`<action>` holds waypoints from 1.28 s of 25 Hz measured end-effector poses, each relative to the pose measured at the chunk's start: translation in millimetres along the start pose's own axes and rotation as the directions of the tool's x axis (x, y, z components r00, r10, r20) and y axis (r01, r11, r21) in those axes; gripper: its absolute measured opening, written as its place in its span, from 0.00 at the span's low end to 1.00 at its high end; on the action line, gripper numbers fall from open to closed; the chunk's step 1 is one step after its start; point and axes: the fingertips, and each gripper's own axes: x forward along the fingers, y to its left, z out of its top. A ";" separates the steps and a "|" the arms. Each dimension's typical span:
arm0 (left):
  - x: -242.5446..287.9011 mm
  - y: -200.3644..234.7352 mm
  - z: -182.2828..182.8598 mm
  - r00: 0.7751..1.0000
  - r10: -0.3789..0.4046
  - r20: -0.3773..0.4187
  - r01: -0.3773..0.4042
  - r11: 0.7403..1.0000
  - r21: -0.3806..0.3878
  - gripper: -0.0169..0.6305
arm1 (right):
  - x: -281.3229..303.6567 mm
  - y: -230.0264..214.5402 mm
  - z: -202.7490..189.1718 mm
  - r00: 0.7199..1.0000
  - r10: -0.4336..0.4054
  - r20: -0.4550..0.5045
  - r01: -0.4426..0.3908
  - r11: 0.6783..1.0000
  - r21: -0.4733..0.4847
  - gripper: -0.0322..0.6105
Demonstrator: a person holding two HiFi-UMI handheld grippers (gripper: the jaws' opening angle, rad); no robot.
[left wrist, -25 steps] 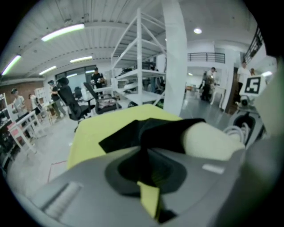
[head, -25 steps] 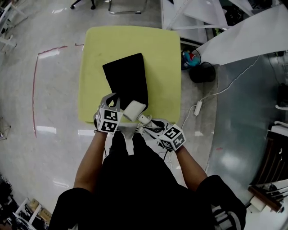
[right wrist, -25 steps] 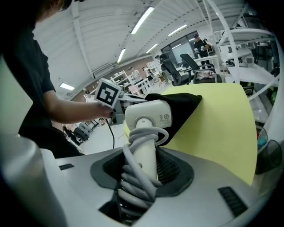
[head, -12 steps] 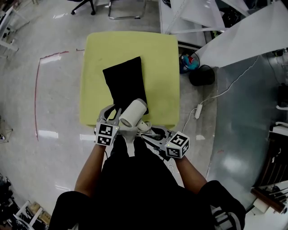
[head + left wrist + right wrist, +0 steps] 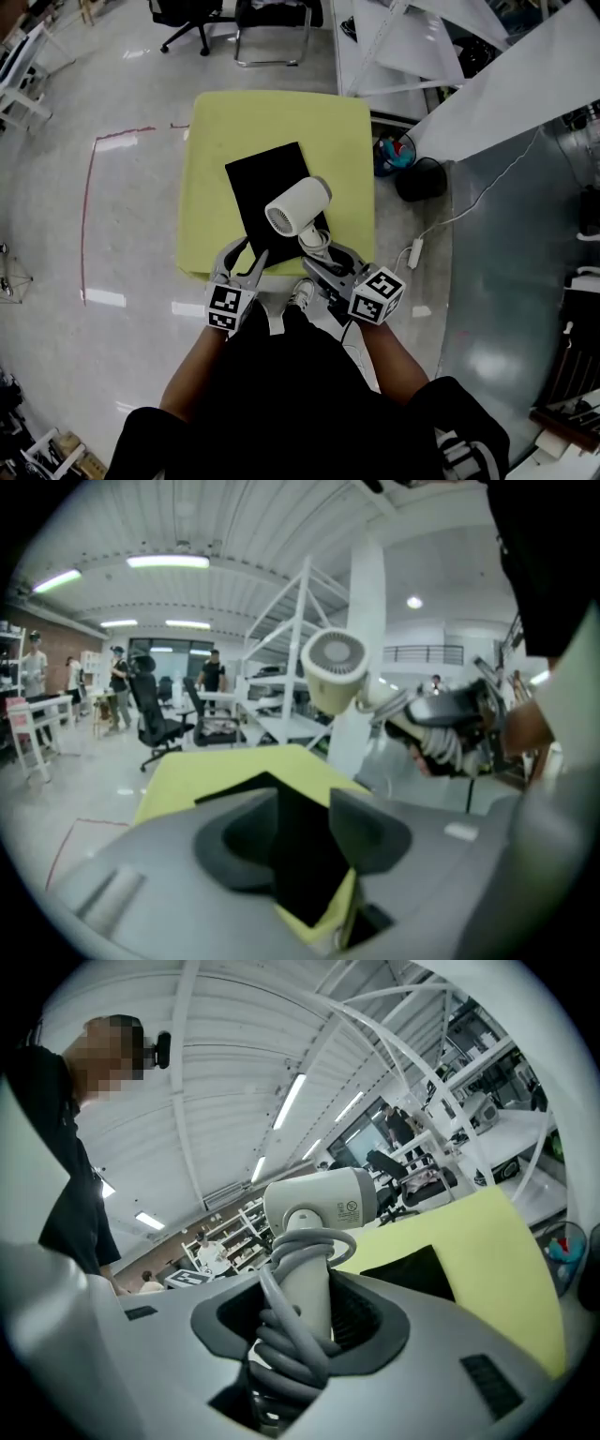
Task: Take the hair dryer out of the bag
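In your head view, the white plastic hair dryer [image 5: 298, 206] is clear of the flat black fabric bag [image 5: 267, 187], which lies on the yellow-green square counter [image 5: 216, 131]

Your left gripper view shows the left tongs [image 5: 305, 803] released, just opened, with nothing between them

Your right gripper view shows the right tongs [image 5: 305, 1321] grasping the dryer's handle [image 5: 305, 1279], with the cord [image 5: 281, 1354] coiled round it

Coiled cord [image 5: 281, 1349] inside the right claw [image 5: 305, 1316] hides the handle end of the hair dryer [image 5: 314, 1199].
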 end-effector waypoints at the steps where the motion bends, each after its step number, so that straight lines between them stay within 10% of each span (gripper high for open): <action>1: -3.2 2.8 11.2 0.999 0.014 0.030 -0.014 1.000 -0.006 0.29 | 1.8 -0.8 6.4 1.000 -0.012 0.021 0.013 1.000 -0.009 0.32; 6: -21.0 26.1 73.2 0.976 0.121 0.179 -0.124 0.992 0.008 0.04 | 14.2 0.0 47.0 0.989 -0.064 0.133 0.075 0.994 -0.080 0.32; 16: -52.5 57.0 140.7 0.931 0.199 0.305 -0.185 0.980 -0.075 0.04 | 35.4 11.4 112.2 0.942 -0.149 0.300 0.212 0.959 -0.189 0.32; 32: -71.2 78.4 166.4 0.909 0.186 0.373 -0.171 0.983 -0.074 0.04 | 62.0 35.4 134.0 0.943 -0.116 0.313 0.211 0.934 -0.289 0.32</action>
